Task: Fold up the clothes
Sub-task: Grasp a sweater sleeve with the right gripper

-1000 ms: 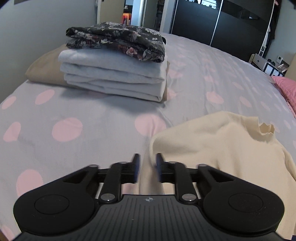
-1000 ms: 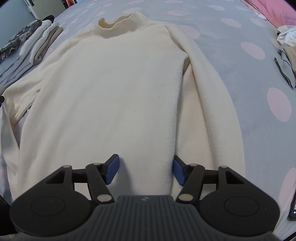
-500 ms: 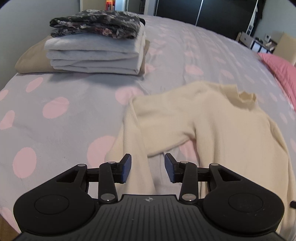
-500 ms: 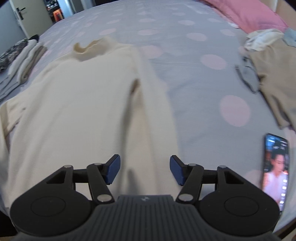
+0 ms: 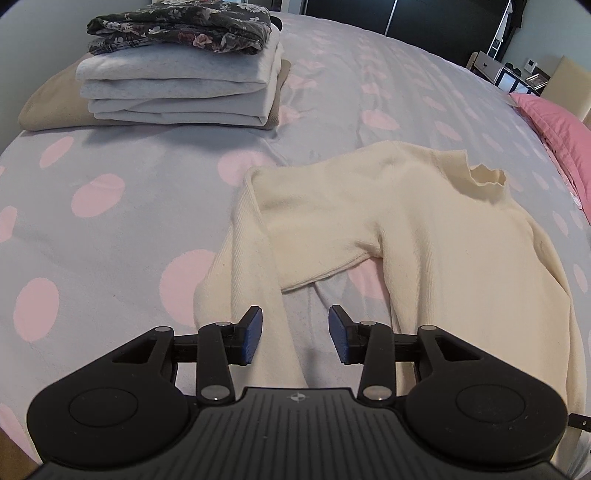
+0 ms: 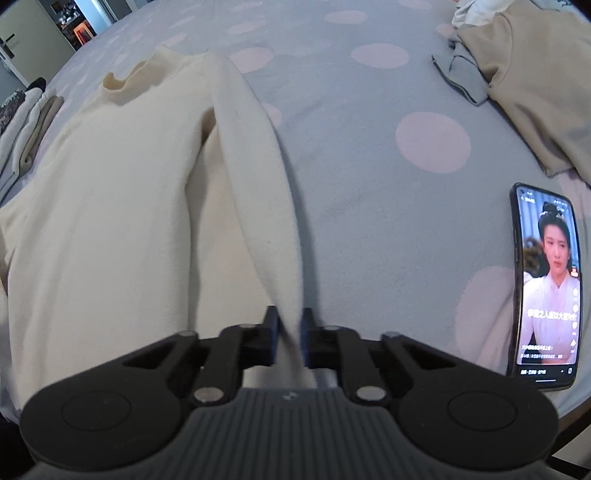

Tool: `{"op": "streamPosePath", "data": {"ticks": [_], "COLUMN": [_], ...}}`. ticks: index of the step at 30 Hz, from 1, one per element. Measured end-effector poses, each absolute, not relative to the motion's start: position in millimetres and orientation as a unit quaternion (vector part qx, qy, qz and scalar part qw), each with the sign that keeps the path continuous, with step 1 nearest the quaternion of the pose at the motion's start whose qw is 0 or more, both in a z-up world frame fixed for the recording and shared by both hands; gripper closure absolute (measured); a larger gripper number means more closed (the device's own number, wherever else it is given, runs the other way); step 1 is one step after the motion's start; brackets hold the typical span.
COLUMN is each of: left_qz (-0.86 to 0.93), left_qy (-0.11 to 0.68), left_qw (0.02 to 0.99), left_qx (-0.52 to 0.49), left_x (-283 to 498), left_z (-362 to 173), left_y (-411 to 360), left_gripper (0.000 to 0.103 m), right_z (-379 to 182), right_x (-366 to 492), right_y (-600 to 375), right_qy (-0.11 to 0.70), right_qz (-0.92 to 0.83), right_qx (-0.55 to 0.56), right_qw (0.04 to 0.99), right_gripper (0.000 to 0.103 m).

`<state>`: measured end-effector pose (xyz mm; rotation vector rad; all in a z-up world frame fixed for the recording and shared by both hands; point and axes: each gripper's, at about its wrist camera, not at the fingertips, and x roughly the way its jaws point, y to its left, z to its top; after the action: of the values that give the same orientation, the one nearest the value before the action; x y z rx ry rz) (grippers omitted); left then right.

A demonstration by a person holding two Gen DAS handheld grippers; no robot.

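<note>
Lying spread on the bed (image 5: 122, 229), the cream sweater (image 6: 122, 206) is pinched at its right sleeve (image 6: 266, 192) by the right tongs (image 6: 289, 334), best carried flat across the chest, while the left tongs (image 5: 295, 332), gaping empty, are readied over the left sleeve (image 5: 251, 280).

Place: you are working in a home bedroom.
Surface: you stand at a bed (image 5: 129, 221) covered in a grey sheet with pink dots.
Bedding: a pink pillow (image 5: 554, 122) lies at the far right edge.
Laundry: you see a folded pile (image 5: 177, 85) at one corner, loose garments (image 6: 517, 74) at the other side.
Furniture: a dark wardrobe (image 5: 424, 22) stands behind the bed.
Personal item: a phone (image 6: 545, 284) playing a video lies on the sheet.
Doorway: a door (image 6: 14, 48) opens to a lit room.
</note>
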<state>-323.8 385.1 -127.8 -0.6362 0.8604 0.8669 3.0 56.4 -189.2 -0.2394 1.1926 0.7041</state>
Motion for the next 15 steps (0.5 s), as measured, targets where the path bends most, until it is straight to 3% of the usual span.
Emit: {"op": "streamPosePath", "data": {"ticks": [8, 15], "left_qz": [0.401, 0.403], "left_qy": [0.401, 0.404], "left_qw": [0.766, 0.761], "left_qx": [-0.302, -0.308], "left_x": [-324, -324], "left_z": [-131, -135], "left_y": [387, 390], "left_gripper": [0.066, 0.066], "right_z": [-160, -137], "right_x": [31, 81], "right_y": [55, 47], "right_qy": [0.529, 0.522], "right_qz": [0.309, 0.302], "right_qx": [-0.106, -0.125], "right_qw": [0.783, 0.788], "right_gripper": [0.103, 0.103]}}
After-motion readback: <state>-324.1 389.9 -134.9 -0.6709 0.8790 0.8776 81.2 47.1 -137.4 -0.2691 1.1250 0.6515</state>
